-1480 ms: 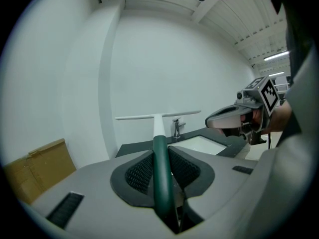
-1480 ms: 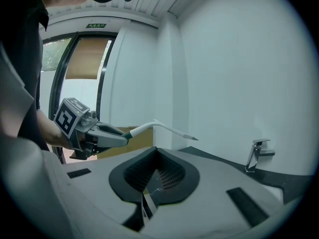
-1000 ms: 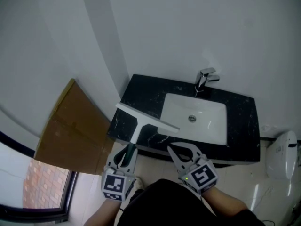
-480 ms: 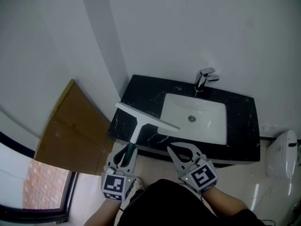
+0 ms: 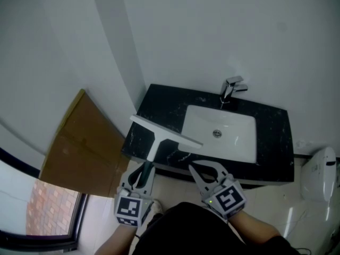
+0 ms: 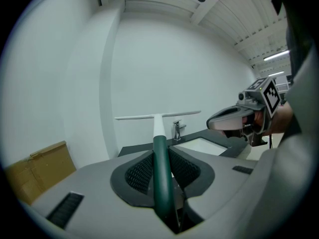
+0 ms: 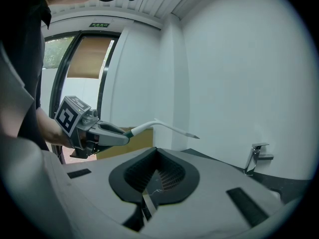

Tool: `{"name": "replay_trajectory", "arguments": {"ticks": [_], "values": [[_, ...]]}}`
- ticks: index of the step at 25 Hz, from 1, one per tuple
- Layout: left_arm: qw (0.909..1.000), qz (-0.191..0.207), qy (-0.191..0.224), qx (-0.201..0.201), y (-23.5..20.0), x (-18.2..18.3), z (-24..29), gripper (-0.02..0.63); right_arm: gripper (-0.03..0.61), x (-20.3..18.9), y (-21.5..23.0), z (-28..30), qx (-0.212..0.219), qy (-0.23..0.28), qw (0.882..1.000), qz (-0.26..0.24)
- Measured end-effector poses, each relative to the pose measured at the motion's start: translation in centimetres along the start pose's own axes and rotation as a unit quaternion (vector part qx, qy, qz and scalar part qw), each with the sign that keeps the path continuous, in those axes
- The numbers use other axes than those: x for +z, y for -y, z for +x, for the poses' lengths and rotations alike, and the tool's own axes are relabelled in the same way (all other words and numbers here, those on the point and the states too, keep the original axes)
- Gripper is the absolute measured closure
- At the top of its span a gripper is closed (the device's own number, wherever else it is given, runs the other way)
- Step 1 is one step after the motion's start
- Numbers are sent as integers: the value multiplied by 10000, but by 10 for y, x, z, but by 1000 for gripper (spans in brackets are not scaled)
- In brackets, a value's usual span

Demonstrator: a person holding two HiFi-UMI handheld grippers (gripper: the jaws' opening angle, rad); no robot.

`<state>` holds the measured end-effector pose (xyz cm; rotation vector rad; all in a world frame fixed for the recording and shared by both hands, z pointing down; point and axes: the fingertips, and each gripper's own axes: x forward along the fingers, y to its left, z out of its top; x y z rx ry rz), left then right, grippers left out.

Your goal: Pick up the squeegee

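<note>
Squeegee (image 5: pixel 158 134) in left gripper (image 5: pixel 145 170), seemingly aloft.

Open air above the black counter (image 5: pixel 159 108) is hemmed by the white wall (image 5: pixel 223 31), faucet (image 5: pixel 231 89), cardboard (image 5: pixel 79 147) at left and the raised squeegee (image 5: pixel 166 132).

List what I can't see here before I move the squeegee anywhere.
- End of the squeegee handle: in the left gripper view, buried between the jaws of the left gripper, which are clamped on it.
- Squeegee rubber edge: too thin to judge in any view.
- Sink basin: in the right gripper view, hidden behind the body of the right gripper; only the faucet shows.
</note>
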<state>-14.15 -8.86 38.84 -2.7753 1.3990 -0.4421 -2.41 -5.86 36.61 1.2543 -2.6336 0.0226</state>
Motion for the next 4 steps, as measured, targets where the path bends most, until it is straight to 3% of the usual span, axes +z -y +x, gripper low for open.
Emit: {"name": "replay_trajectory", "arguments": {"ticks": [4], "values": [[10000, 7, 10, -1, 0, 1, 0, 522, 571, 2, 0, 1, -4, 23, 10000, -11]]}}
